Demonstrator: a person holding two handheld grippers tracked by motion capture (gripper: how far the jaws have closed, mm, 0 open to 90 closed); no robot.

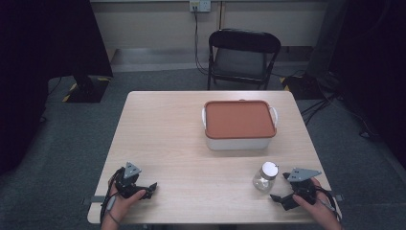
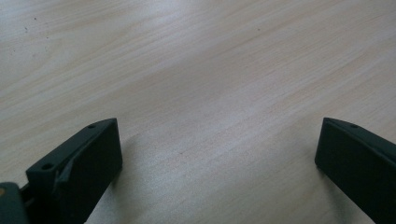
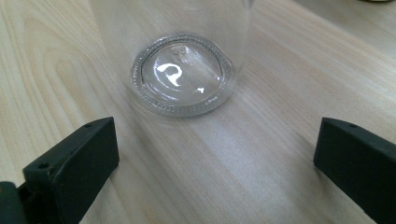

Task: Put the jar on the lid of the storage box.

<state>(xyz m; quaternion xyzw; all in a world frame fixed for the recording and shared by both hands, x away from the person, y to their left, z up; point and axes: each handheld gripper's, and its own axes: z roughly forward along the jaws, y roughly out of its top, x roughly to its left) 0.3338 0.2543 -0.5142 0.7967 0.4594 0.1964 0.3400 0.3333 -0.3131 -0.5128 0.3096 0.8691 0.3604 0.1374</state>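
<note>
A pale wooden desk (image 1: 191,143) is standing on grey carpet before a folding chair (image 1: 243,57), carrying an orange-lidded container (image 1: 239,124) near its far edge and a white-capped glass jar (image 1: 265,176) near its near right corner, whose embossed base is showing in the right gripper view just ahead of the right gripper (image 3: 215,158), while both it and the left gripper (image 2: 219,163) are resting with jaws spread wide, holding nothing.

Jar (image 1: 265,176) just ahead of right hand-held gripper (image 1: 282,188); elsewhere open.

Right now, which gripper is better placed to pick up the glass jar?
The right gripper. The jar stands upright just ahead of its open jaws, and in the right gripper view its base sits between them. The left gripper is open too, but far across the table.
</note>
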